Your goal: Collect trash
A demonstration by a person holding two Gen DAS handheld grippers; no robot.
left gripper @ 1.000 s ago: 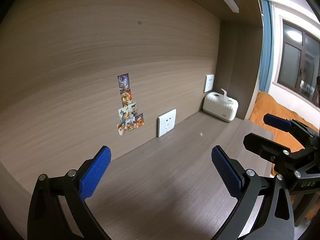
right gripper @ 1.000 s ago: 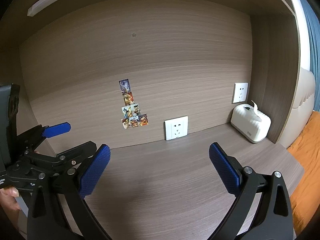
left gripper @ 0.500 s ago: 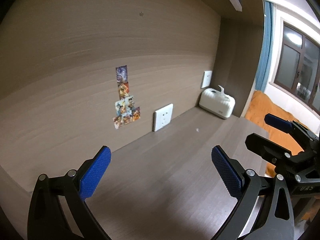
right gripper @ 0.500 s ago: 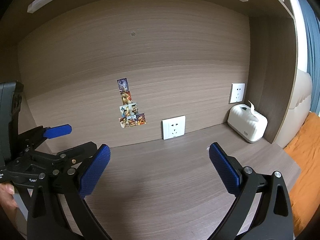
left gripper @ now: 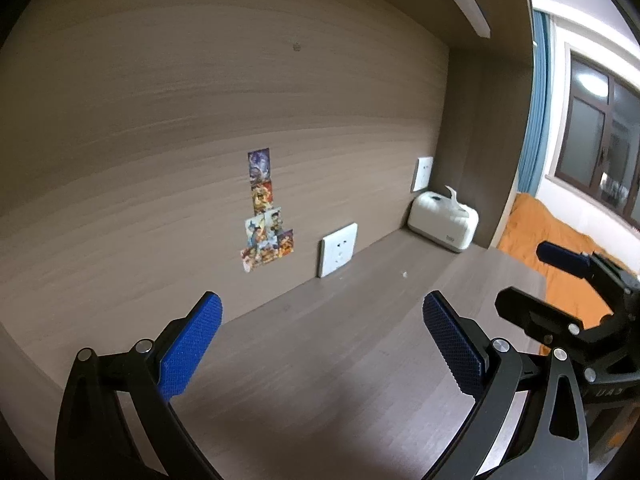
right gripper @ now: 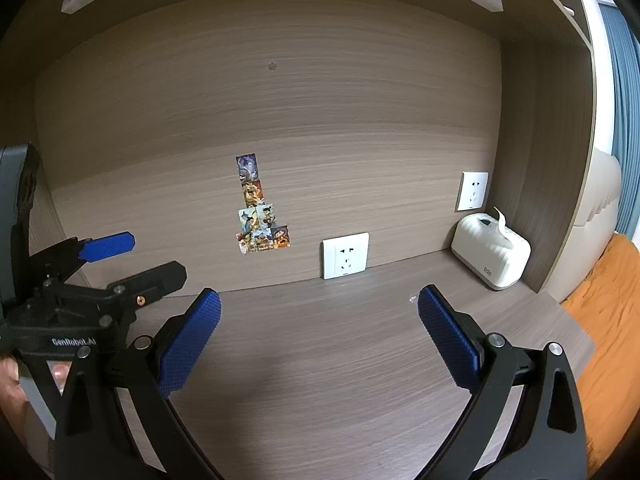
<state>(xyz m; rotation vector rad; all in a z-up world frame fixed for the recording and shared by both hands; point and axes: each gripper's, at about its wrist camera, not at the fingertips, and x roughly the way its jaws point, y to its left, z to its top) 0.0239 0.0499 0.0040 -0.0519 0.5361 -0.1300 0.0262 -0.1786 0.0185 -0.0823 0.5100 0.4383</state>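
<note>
A tiny white scrap (left gripper: pixel 405 274) lies on the brown wooden desk (left gripper: pixel 320 380), a short way in front of the wall socket; the right wrist view shows this scrap (right gripper: pixel 412 299) just beside my right blue pad. My left gripper (left gripper: pixel 320 316) is open and empty above the desk. My right gripper (right gripper: pixel 320 306) is open too, with nothing between its fingers. Each gripper appears in the other's view: the right gripper (left gripper: pixel 532 284) at the right edge, the left gripper (right gripper: pixel 150 258) at the left edge, a hand (right gripper: pixel 10 376) behind it.
A white tissue box (right gripper: pixel 490 256) stands in the back right corner by a side panel. Two wall sockets (right gripper: pixel 345 256) and several stickers (right gripper: pixel 256 208) are on the back panel. A shelf with a light strip hangs overhead. An orange bed cover (right gripper: pixel 604 304) lies beyond the desk's right edge.
Both views have only drifted slightly. Both grippers stay open and empty over the desk.
</note>
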